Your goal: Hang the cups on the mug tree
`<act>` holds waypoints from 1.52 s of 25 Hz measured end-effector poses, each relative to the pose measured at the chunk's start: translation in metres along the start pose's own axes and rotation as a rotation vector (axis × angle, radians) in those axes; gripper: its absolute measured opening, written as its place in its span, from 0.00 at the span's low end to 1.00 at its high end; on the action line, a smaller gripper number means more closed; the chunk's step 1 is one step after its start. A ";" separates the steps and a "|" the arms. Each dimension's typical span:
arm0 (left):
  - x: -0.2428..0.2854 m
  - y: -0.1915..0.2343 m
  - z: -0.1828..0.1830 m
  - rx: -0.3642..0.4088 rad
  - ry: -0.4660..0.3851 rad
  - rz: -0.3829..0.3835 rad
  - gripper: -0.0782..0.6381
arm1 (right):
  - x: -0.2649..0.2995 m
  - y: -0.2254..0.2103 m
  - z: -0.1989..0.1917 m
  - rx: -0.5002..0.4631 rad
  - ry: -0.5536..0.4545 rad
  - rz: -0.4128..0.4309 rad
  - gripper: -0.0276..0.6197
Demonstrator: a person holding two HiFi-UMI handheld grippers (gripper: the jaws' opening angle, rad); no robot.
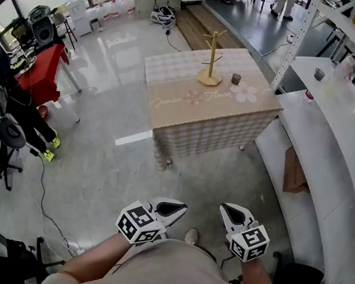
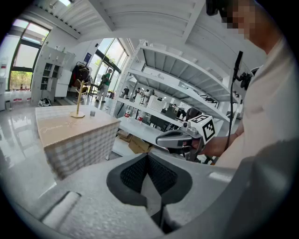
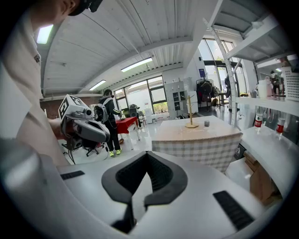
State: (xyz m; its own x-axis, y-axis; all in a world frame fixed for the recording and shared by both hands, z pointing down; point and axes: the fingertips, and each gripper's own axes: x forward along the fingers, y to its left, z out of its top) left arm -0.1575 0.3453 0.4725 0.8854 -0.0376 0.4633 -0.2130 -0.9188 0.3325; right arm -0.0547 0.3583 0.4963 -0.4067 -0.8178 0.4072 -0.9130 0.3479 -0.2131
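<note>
Grey polished floor [image 1: 97, 153] of an open workshop room, person standing on it well back from the work. Nearest: left gripper [image 1: 171, 208] and right gripper [image 1: 233, 215] held side by side at the waist, tipped a little downward, a shoe toe [image 1: 192, 236] showing between them. Each gripper view shows its own pads pressed together with nothing between them, so both are closed and empty. This reads as a carrying posture, since nothing is within reach from here. Further out, bare floor, then the checked-cloth table [image 1: 187, 116], one corner turned toward the person. On its far half stands the wooden mug tree [image 1: 211, 57], upright on a round base, pegs bare. A small dark cup [image 1: 236, 79] sits upright on the cloth just beside that base, apart from it, likely set close so the lift to a peg is short. No other cup shows on the table. To the right a white counter [image 1: 321, 145] runs under shelving; far left, a red table [image 1: 39, 76]. Judgement: hanging has not begun, and an approach to the table must come first.
</note>
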 end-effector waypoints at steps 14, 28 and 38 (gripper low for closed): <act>0.062 0.070 0.043 -0.056 -0.041 0.007 0.12 | 0.051 -0.092 0.009 0.000 0.033 -0.008 0.06; 0.075 0.257 0.145 0.021 -0.027 -0.173 0.12 | 0.195 -0.196 0.126 0.049 0.009 -0.225 0.09; 0.097 0.343 0.176 -0.057 -0.058 -0.073 0.12 | 0.274 -0.310 0.155 0.029 0.076 -0.262 0.26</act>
State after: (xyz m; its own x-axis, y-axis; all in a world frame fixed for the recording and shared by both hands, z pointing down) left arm -0.0723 -0.0428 0.4867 0.9216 0.0042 0.3880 -0.1687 -0.8962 0.4103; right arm 0.1215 -0.0449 0.5365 -0.1590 -0.8410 0.5172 -0.9865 0.1147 -0.1168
